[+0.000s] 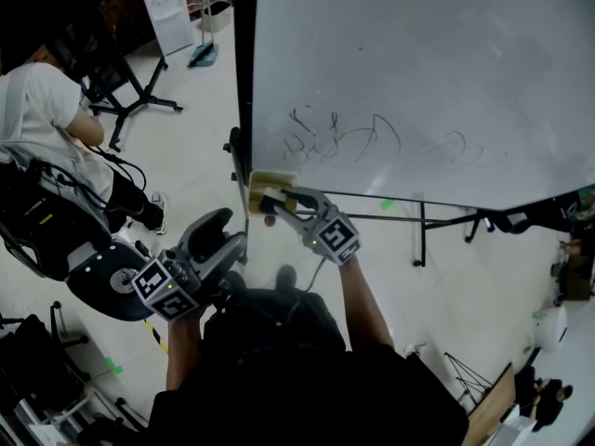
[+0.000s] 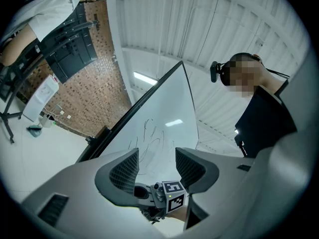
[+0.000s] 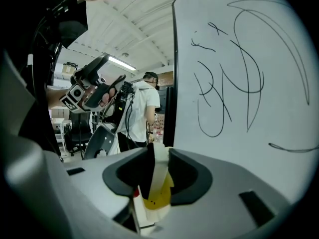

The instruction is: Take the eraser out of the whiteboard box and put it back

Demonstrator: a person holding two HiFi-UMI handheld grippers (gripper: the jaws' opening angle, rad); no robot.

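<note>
The whiteboard [image 1: 418, 72] carries black scribbles, and a tan box [image 1: 270, 181] hangs at its lower left corner. My right gripper [image 1: 276, 203] is just below that box, shut on the eraser [image 3: 155, 185], a white and yellow block standing upright between its jaws. In the head view the eraser is mostly hidden by the fingers. Lower left, away from the board, my left gripper [image 1: 223, 229] is held with its jaws apart and nothing between them. The left gripper view looks up the whiteboard [image 2: 159, 128] past the open left gripper [image 2: 157, 164].
A seated person [image 1: 46, 110] and an office chair [image 1: 107, 277] are on the left. The board's stand legs [image 1: 420, 240] reach across the floor under it. A small white sign [image 1: 167, 7] stands at the back. A person in white [image 3: 142, 108] stands behind the board's edge.
</note>
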